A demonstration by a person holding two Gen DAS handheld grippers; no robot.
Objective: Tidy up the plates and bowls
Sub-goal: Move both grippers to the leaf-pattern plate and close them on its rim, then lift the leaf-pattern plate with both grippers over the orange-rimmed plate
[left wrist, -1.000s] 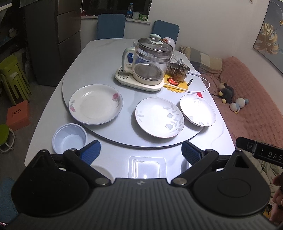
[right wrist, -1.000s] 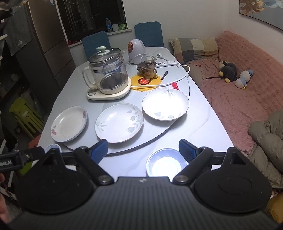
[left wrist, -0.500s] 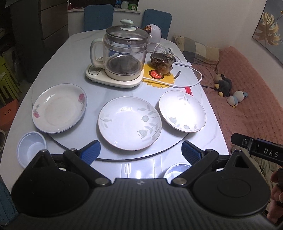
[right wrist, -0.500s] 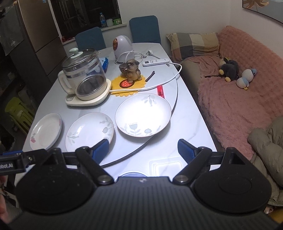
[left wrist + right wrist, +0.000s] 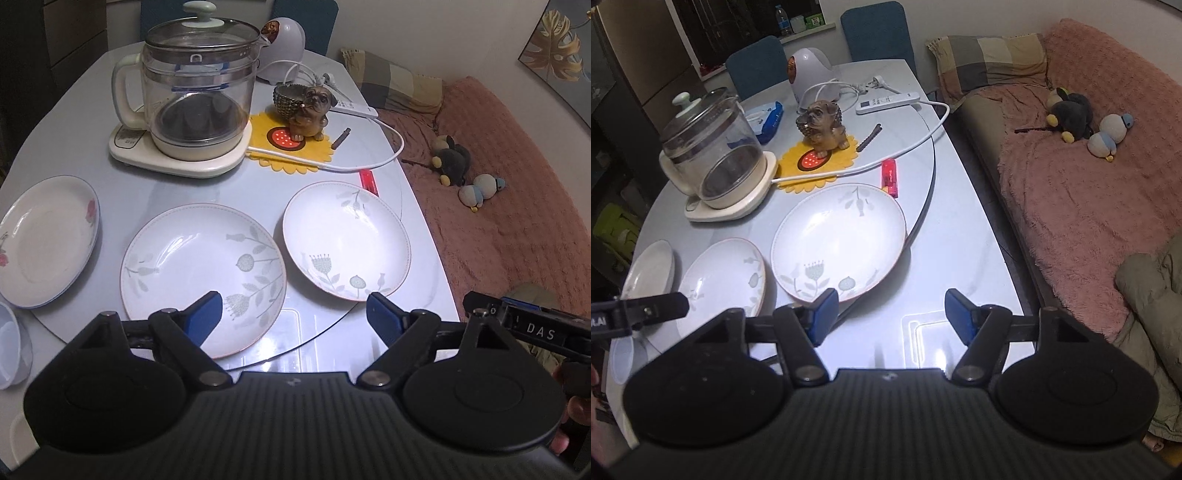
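Three plates lie on the round turntable point(image 5: 332, 325). A pink-flower plate point(image 5: 44, 240) is at the left, a leaf-pattern plate point(image 5: 203, 266) in the middle, a smaller leaf-pattern plate point(image 5: 345, 236) at the right; they also show in the right wrist view point(image 5: 650, 269), point(image 5: 724, 284), point(image 5: 838, 240). A pale blue bowl point(image 5: 11, 347) sits off the turntable at far left. My left gripper point(image 5: 293, 315) is open, its left finger over the middle plate's near rim. My right gripper point(image 5: 888, 310) is open, its left finger at the right plate's near rim.
A glass kettle point(image 5: 195, 92) on its base, a dog figurine point(image 5: 308, 110) on a yellow mat, a white cable point(image 5: 369, 162) and a red lighter point(image 5: 890, 177) stand behind the plates. A pink sofa point(image 5: 1089, 192) with plush toys runs along the table's right side.
Both grippers have moved forward and to the right toward the plates. The blue bowls have slid out of the near view; the plates now appear larger and closer.
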